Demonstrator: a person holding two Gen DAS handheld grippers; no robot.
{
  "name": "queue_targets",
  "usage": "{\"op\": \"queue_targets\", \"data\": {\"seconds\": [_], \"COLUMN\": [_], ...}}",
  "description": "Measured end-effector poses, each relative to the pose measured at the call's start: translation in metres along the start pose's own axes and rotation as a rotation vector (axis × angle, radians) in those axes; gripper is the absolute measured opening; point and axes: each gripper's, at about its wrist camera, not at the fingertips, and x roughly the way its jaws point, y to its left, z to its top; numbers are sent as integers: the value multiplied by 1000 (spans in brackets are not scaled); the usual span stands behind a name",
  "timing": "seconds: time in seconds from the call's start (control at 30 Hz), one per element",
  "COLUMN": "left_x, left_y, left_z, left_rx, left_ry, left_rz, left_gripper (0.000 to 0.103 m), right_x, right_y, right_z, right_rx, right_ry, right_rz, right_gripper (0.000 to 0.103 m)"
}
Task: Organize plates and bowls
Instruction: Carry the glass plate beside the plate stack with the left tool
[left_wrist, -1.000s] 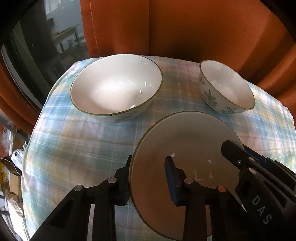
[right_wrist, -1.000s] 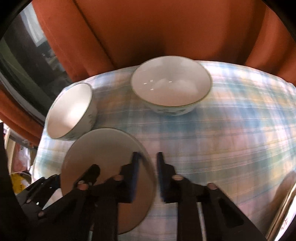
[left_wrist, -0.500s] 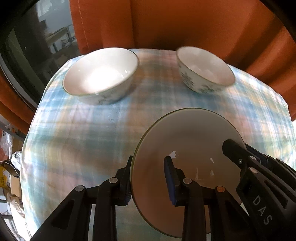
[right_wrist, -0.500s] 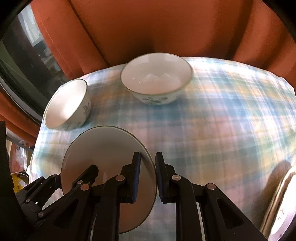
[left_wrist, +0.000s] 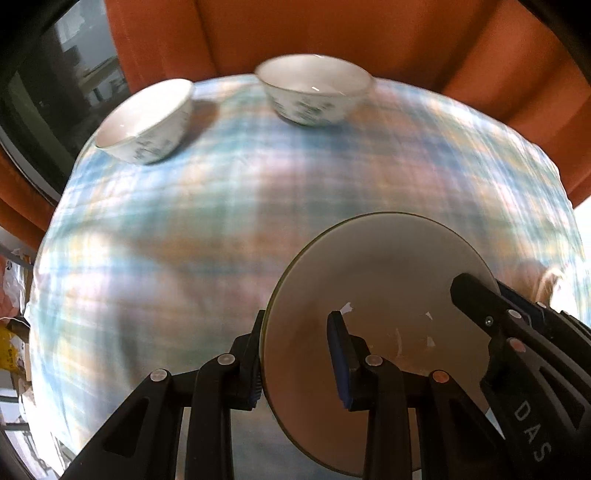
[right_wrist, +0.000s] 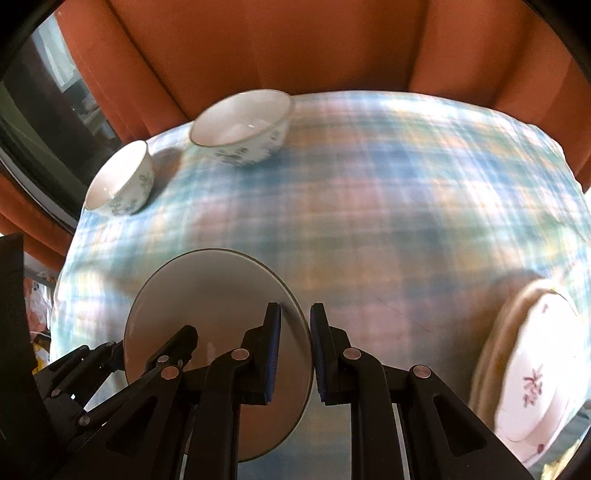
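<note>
Orange curtains (right_wrist: 258, 55) hang behind the worktop (left_wrist: 221, 221), which wears a blue plaid cloth; I carry a plain grey plate (left_wrist: 380, 288) above it between both tongs, so that neither edge can tip; my left tongs (left_wrist: 295, 354) pinch its near left rim, one finger under the edge and one on the upper face; my right tongs (right_wrist: 293, 350) straddle the opposite rim, their blue pads close about it, apparently gripping. The plate is round, shallow and unpatterned, with a thin dark edge line. Two white bowls with blue flower prints stand at the far edge, the small bowl (right_wrist: 120, 181) just beside the big bowl (right_wrist: 243, 129); a flowered plate (right_wrist: 535, 373) lies at my right, probably where this one should be stacked.
</note>
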Motion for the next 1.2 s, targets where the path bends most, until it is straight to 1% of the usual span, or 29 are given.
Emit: {"op": "queue_targets", "data": {"seconds": [0.23, 0.4, 0.63, 0.77, 0.87, 0.9, 1.0, 1.03, 1.07, 1.1, 1.13, 1.17, 1.2], "left_x": [-1, -2, -5, -6, -7, -8, -11, -12, -12, -13, -14, -16, -19], "left_y": [-44, -65, -79, -81, -82, -82, -83, -84, -85, -87, -87, -89, -90], "left_z": [-25, -40, -50, -53, -55, -56, -59, -59, -60, -61, -61, -61, -61], "left_rx": [50, 60, 41, 32, 21, 17, 10, 10, 12, 14, 13, 15, 17], "left_ry": [28, 30, -3, -19, -26, -29, -35, -34, -33, -35, -39, -46, -52], "left_rz": [3, 9, 47, 70, 72, 72, 52, 45, 43, 36, 26, 17, 12], "left_gripper": [30, 30, 30, 30, 30, 34, 41, 47, 51, 56, 61, 63, 66], "right_x": [-15, -22, -26, -25, -25, -25, -23, -22, -20, -19, -19, -20, -21], "right_y": [-41, -67, -81, -80, -79, -80, -79, -79, -79, -78, -78, -79, -79], "right_z": [-24, -40, -52, -53, -54, -55, -54, -55, -55, -56, -57, -57, -56], "right_rx": [-2, -1, -28, -61, -72, -73, -81, -82, -81, -80, -84, -81, -79], "right_ry": [17, 28, 24, 16, 8, 7, 7, 14, 24, 35, 39, 35, 30], "right_rz": [-15, -4, 26, 25, 25, 26, 25, 34, 50, 63, 70, 69, 66], "right_gripper": [20, 20, 20, 20, 20, 20, 21, 26, 34, 38, 46, 56, 61]}}
